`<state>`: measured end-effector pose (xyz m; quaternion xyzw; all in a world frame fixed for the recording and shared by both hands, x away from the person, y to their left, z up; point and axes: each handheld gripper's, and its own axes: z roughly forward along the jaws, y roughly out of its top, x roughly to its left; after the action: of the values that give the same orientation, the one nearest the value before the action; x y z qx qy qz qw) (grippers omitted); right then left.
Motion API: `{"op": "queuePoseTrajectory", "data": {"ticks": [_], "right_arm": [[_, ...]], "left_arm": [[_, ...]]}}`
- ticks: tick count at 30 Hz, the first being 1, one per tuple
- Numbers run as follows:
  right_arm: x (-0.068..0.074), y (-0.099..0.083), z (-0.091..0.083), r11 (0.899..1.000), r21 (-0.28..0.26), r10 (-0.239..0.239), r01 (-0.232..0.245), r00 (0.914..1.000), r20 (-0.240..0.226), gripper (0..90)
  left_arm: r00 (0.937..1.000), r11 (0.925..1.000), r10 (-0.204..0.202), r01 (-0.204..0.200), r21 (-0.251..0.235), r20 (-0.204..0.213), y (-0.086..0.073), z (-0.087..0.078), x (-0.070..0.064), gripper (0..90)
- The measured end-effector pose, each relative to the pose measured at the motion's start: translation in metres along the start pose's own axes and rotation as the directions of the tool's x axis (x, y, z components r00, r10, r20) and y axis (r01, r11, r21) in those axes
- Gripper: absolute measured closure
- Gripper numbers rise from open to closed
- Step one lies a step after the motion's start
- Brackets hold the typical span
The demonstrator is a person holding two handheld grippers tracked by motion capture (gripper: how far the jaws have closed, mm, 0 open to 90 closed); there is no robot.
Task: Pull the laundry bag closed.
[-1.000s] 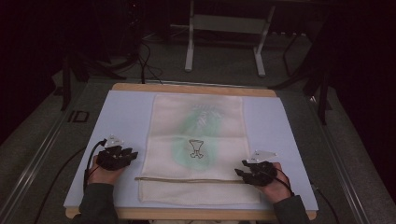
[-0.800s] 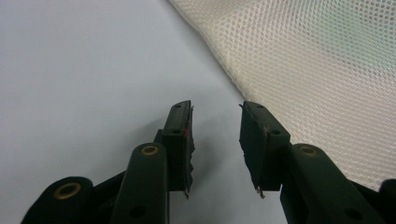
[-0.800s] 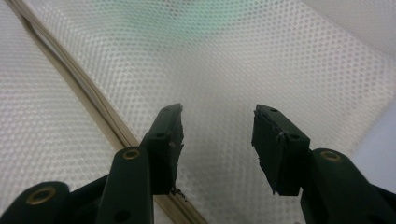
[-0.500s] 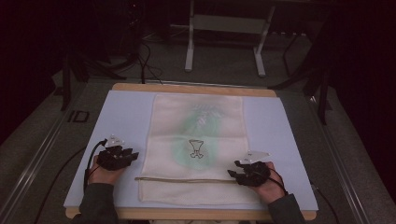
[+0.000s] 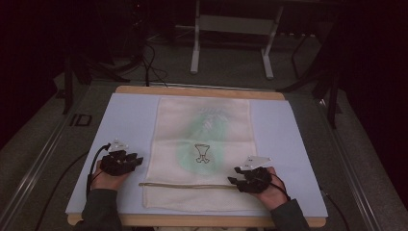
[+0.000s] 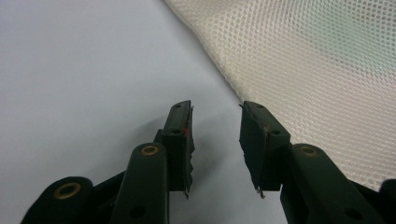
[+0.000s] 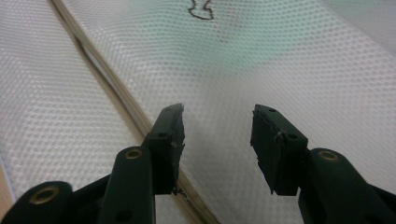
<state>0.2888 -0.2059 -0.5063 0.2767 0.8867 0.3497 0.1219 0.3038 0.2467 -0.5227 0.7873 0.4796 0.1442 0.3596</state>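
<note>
From the high view, a cream mesh bag (image 5: 202, 154) lies flat on the pale table (image 5: 130, 120), both hands flanking it, probably ready to handle it. In the left gripper view, the left claw (image 6: 215, 135) gapes empty beside its woven edge. In the right gripper view, the right claw (image 7: 217, 140) hangs open, empty, over honeycomb netting by the zipper (image 7: 112, 93).

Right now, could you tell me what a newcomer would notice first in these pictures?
A pale mesh bag lies flat in the middle of the light blue mat, with a green glow and a small dark outline drawing at its centre. The open left tongs sit beside its left edge, and the open right tongs rest over the zipper near its right end.
</note>
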Motion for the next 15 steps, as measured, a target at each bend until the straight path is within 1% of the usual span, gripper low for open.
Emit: {"op": "queuePoseTrajectory", "data": {"ticks": [4, 7, 15], "right_arm": [[0.004, 0.004, 0.004, 1.000, 0.002, -0.014, 0.014, 0.9998, -0.013, 54.3], [0.006, 0.006, 0.006, 1.000, 0.005, -0.023, 0.023, 0.9994, -0.025, 54.1], [0.009, 0.011, 0.009, 0.999, 0.006, -0.038, 0.038, 0.9986, -0.036, 53.6]], "left_arm": [[1.0000, 1.0000, 0.000, 0.000, -0.001, 0.003, 0.000, 0.000, 0.000, 64.1], [0.9999, 1.0000, 0.001, -0.001, -0.002, 0.014, 0.000, 0.000, 0.001, 65.1], [0.9999, 1.0000, 0.005, -0.005, -0.003, 0.015, 0.000, 0.000, 0.000, 65.1]]}}
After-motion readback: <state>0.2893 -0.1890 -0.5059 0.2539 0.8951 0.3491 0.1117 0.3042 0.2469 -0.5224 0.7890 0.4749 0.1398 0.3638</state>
